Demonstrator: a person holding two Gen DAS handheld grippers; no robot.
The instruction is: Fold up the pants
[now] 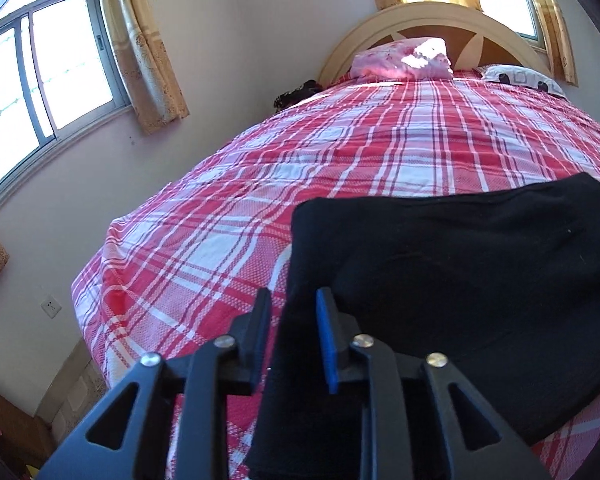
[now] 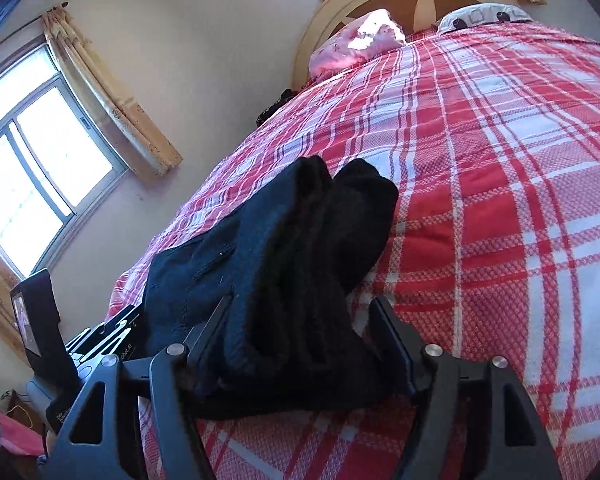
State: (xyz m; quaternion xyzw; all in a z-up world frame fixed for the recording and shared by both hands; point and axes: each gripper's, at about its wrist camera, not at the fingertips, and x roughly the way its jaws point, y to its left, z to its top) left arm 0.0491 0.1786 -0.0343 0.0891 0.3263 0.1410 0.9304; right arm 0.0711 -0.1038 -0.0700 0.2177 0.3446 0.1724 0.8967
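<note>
i see the black pants (image 1: 460,256) lying folded into a thick bundle on the red and white plaid bedspread (image 1: 340,152), near the foot end of the bed. my left gripper (image 1: 294,316) sits at the bundle's left edge, its jaws parted a little, with a strip of the black cloth running between them; the blue pad (image 1: 326,340) stands clear of the cloth, so i read it as not clamped. from the right wrist view, the pants (image 2: 284,248) show as stacked rolls of fabric, and my right gripper (image 2: 300,312) straddles the near end of them with its jaws spread wide, a gap showing beside the right finger. the left gripper appears low at the left there. a pink pillow (image 1: 404,60) and a patterned pillow (image 1: 520,78) lie by the headboard (image 1: 380,24).
</note>
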